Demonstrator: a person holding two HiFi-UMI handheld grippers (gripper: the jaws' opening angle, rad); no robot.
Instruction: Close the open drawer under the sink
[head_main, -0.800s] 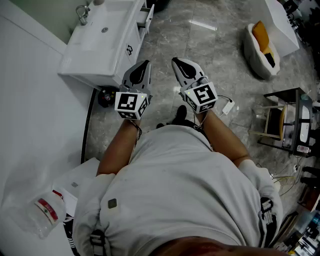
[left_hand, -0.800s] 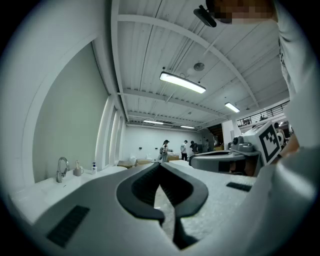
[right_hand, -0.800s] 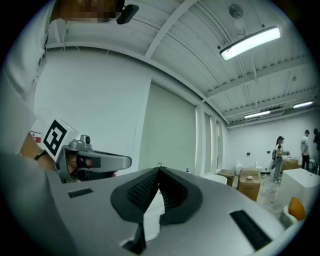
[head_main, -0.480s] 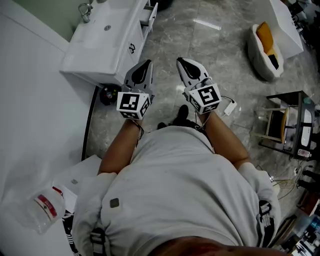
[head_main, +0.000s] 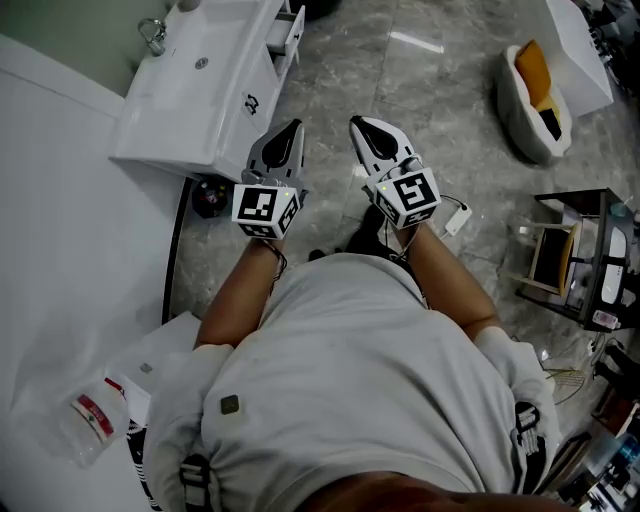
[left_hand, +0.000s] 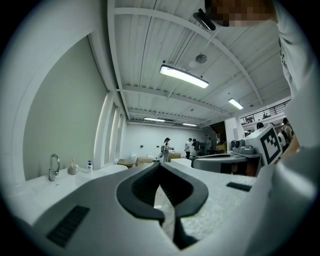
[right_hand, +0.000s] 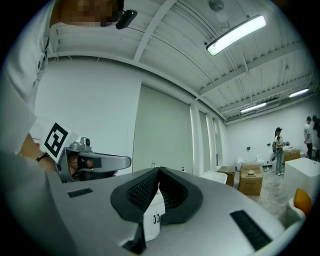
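The white sink vanity (head_main: 190, 95) stands at the upper left of the head view, with a faucet (head_main: 153, 33) at its back edge. Its open drawer (head_main: 287, 28) sticks out from the front at the top of the view. My left gripper (head_main: 289, 130) is shut and empty, level, just off the vanity's near corner. My right gripper (head_main: 359, 126) is beside it, also shut and empty. In the left gripper view the closed left gripper (left_hand: 160, 166) points along the sink top (left_hand: 35, 187). In the right gripper view the vanity's cabinet front (right_hand: 154, 216) shows below the tips of the right gripper (right_hand: 159, 171).
A black round object (head_main: 207, 196) sits on the floor under the vanity. A white plug strip (head_main: 456, 216) lies right of my right arm. A white seat with an orange cushion (head_main: 531, 88) and a metal rack (head_main: 577, 262) stand at the right. Cardboard boxes (right_hand: 251, 182) and people (left_hand: 166, 149) are far off.
The head view has shifted a little, so the vanity sits slightly further left. Both grippers stay shut, side by side in much the same place.
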